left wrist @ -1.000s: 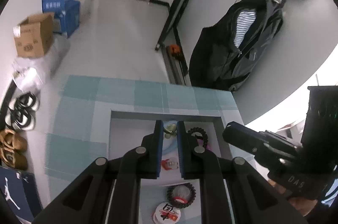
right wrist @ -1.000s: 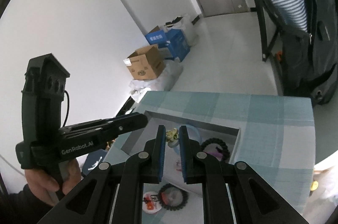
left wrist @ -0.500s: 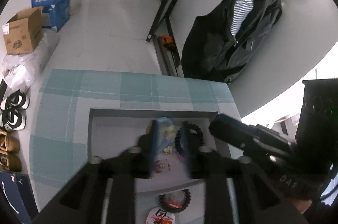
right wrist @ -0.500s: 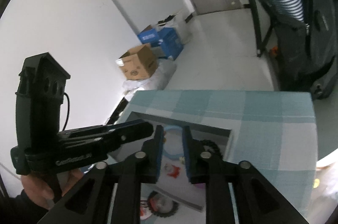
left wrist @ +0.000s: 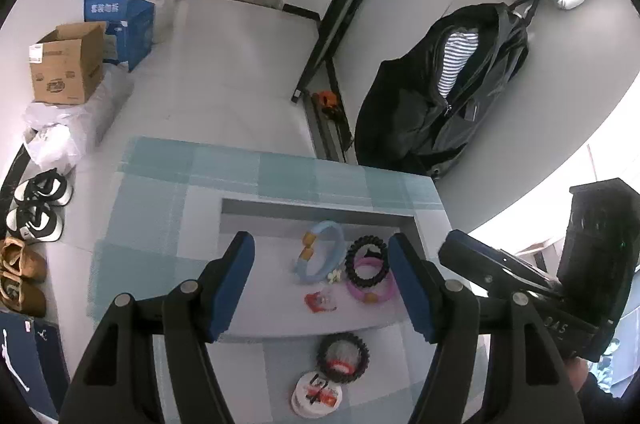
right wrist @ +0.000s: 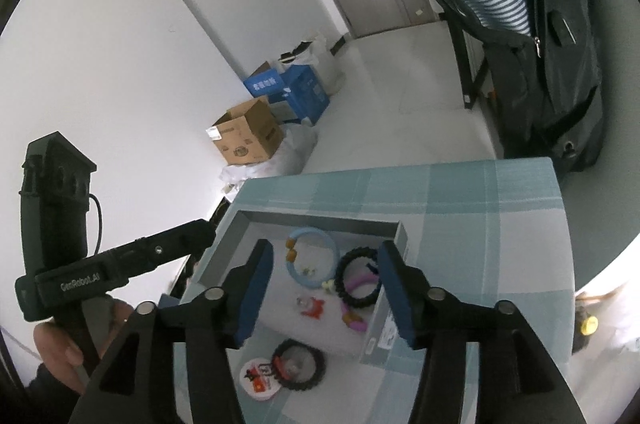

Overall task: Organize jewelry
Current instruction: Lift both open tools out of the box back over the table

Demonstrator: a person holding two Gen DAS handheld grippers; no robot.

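Both grippers are hovering side by side, angled downward. The left gripper (left wrist: pixel 322 286) is holding its blue-padded jaws spread wide with nothing between them. The right gripper (right wrist: pixel 324 294) is doing likewise, jaws wide apart and empty.

Bracelets (left wrist: pixel 362 262) lie in the tray (left wrist: pixel 256 288); a ring (left wrist: pixel 343 352) lies before it.

A grey tray (left wrist: pixel 320 209) holds a pale blue bangle (left wrist: pixel 322 251), a black bead bracelet (left wrist: pixel 367 261) overlapping a pink one (left wrist: pixel 372 292), and a red charm (left wrist: pixel 320 301). Another black bracelet (left wrist: pixel 343 352) lies outside it.
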